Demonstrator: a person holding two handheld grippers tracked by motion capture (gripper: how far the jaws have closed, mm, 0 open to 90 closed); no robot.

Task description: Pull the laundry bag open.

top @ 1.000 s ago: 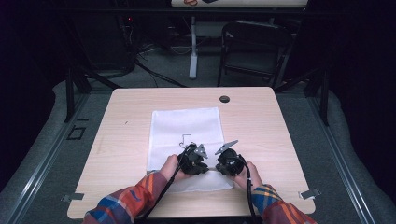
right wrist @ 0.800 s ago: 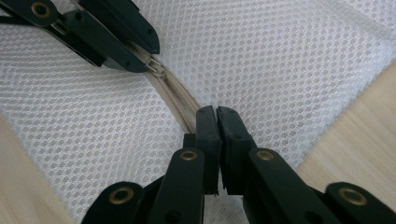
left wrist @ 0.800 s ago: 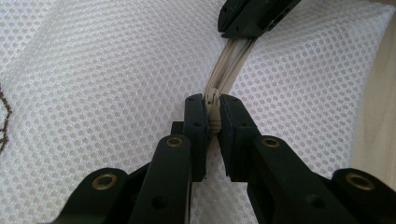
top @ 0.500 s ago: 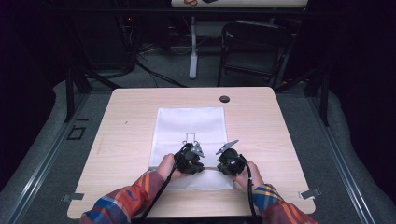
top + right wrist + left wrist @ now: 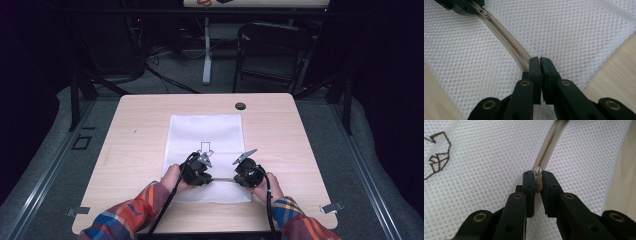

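Note:
A white mesh bag (image 5: 205,132) lies flat on the wooden table (image 5: 140,130), with a beige zipper (image 5: 222,179) running across its near end. My left gripper (image 5: 537,176) is shut on the zipper pull (image 5: 538,181); the zipper tape (image 5: 550,145) runs away from its jaws. My right gripper (image 5: 539,60) is shut on the bag where the zipper (image 5: 506,40) reaches its jaws. Farther along, the left gripper (image 5: 461,6) holds the slider (image 5: 484,12). In the high view the left gripper (image 5: 212,178) and right gripper (image 5: 234,179) face each other a short way apart.
A dark line drawing (image 5: 436,155) is printed on the bag (image 5: 205,147). A small black round cap (image 5: 240,106) sits in the tabletop at the far side. Bare wood (image 5: 614,67) lies beside the bag. A chair (image 5: 272,55) and a stand stand beyond the table.
My left gripper has slid slightly to the left, away from the right gripper, leaving a short stretch of zipper between them. The right gripper has stayed put.

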